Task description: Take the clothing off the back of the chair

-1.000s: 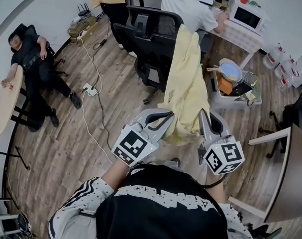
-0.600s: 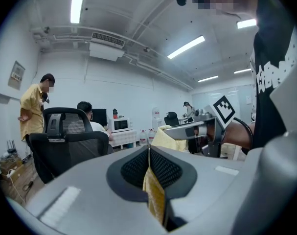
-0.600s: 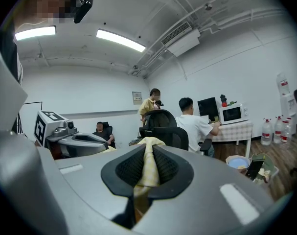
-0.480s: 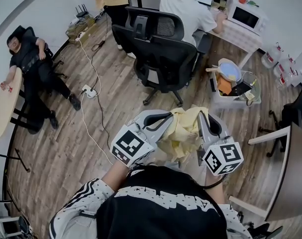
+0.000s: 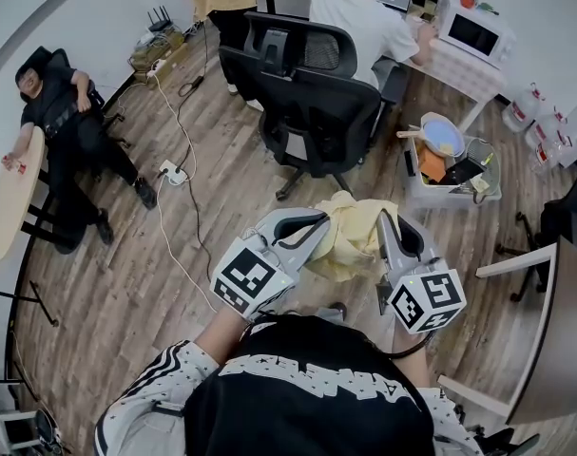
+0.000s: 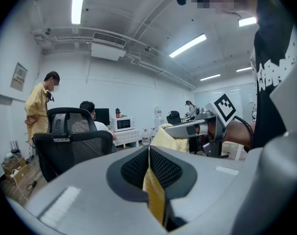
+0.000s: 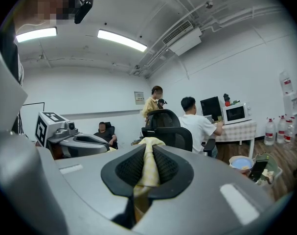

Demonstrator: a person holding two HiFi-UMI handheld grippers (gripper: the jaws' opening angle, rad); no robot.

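Observation:
A pale yellow garment (image 5: pixel 353 237) hangs bunched between my two grippers, off the black office chair (image 5: pixel 312 107), whose back is bare. My left gripper (image 5: pixel 318 228) is shut on one edge of the cloth; in the left gripper view a yellow strip of garment (image 6: pixel 153 192) is pinched between the pads. My right gripper (image 5: pixel 386 224) is shut on the other edge, with a fold of the garment (image 7: pixel 147 168) between its pads. The chair (image 7: pixel 170 131) stands ahead of me, apart from both grippers.
A second black chair (image 5: pixel 293 41) stands behind the first. A person in a white shirt (image 5: pixel 362 12) sits at a desk with a microwave (image 5: pixel 472 32). A crate of dishes (image 5: pixel 450 164) lies right. A cable and power strip (image 5: pixel 171 171) lie left. A person (image 5: pixel 65 122) reclines by a round table (image 5: pixel 14 193).
The garment, stretched from the chair back to my grippers a second ago, has come off the chair and collapsed into a bunch between the grippers. The grippers have hardly moved.

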